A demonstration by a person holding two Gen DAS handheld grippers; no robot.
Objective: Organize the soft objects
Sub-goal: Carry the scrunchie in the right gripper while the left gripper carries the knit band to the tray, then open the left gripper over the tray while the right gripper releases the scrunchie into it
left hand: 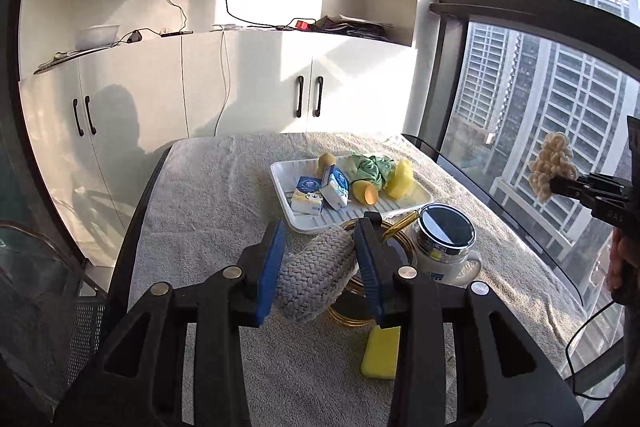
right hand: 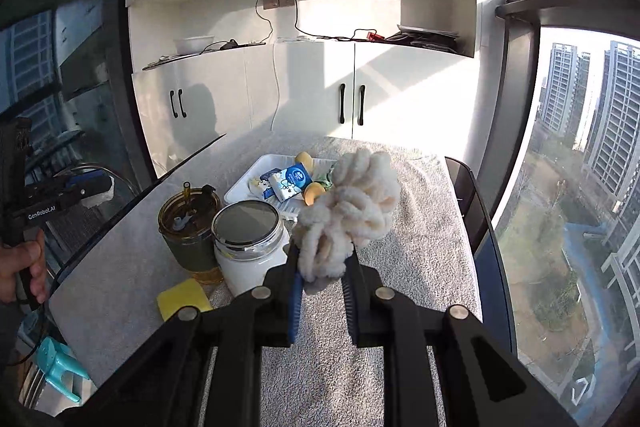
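Left gripper [left hand: 320, 251]: clamping the grey braided rope [left hand: 312, 279] between its blue pads [left hand: 272, 267], holding it lifted over the towel-covered table [left hand: 200, 227], just in front of the amber cup [left hand: 400, 251].
Grey braided rope: bulging out between the pads, sitting above the table surface, partly hiding the amber cup's rim.
Right gripper [right hand: 324, 267]: pinching the lower end of the cream chenille bundle [right hand: 352, 203], keeping it raised above the table [right hand: 420, 247].
Cream chenille bundle: fanning upward from the fingers, hanging in the air to the right of the jar; showing in the left wrist view as a pale cluster [left hand: 552, 167] against the window.
White tray [left hand: 288, 203]: lying on the towel toward the far side of the table, carrying two tissue packs [left hand: 320, 193], a green cloth [left hand: 372, 169], a yellow sponge piece [left hand: 400, 179] and two yellow egg-shaped pieces [left hand: 364, 193].
Glass jar [left hand: 444, 247]: standing upright with its lid on, just beside the amber cup, near the tray's close edge.
Yellow sponge [left hand: 380, 351]: lying flat on the towel, near the amber cup's base, on the near side.
Background: showing white cabinets [left hand: 200, 99] behind the table and a window [left hand: 540, 87] with tall buildings on the right.
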